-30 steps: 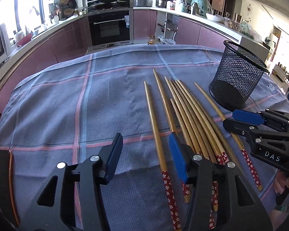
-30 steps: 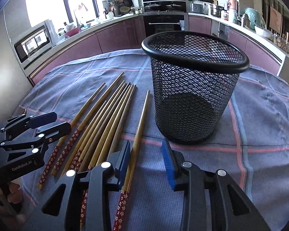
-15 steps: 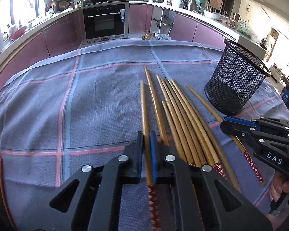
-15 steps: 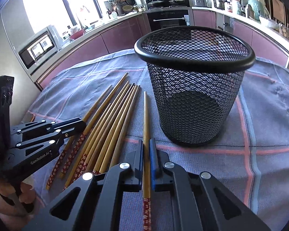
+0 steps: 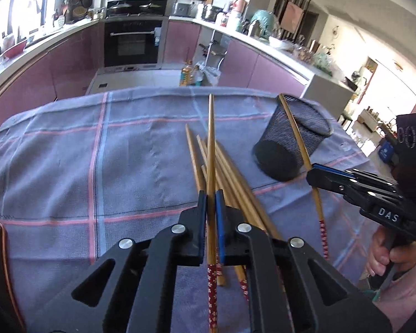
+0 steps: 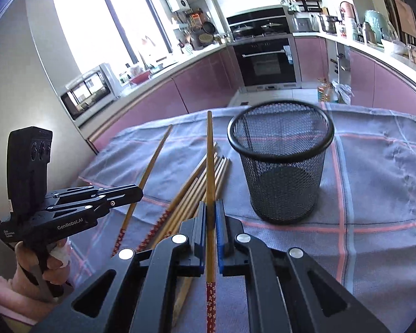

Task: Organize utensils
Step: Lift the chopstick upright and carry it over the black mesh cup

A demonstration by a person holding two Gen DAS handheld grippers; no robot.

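My left gripper [image 5: 211, 202] is shut on one bamboo chopstick [image 5: 211, 149] with a red flowered handle, lifted off the cloth and pointing away from me. My right gripper [image 6: 210, 213] is shut on another chopstick [image 6: 209, 161] of the same kind, also raised. Each gripper shows in the other's view: the right gripper [image 5: 314, 170] with its chopstick [image 5: 299, 138] at the right, the left gripper [image 6: 137, 191] with its chopstick [image 6: 149, 169] at the left. Several more chopsticks [image 5: 230, 177] lie bundled on the cloth. A black mesh holder [image 6: 281, 161] stands upright, empty, right of the bundle.
A blue-grey checked cloth [image 5: 97, 161] covers the round table. A person's hands [image 5: 385, 252] grip both handles. Kitchen counters, an oven [image 6: 266, 61] and purple cabinets ring the room beyond the table's far edge.
Both grippers went from open over the chopsticks to shut on one chopstick each, then rose with them off the cloth. The views tilted up toward the kitchen.
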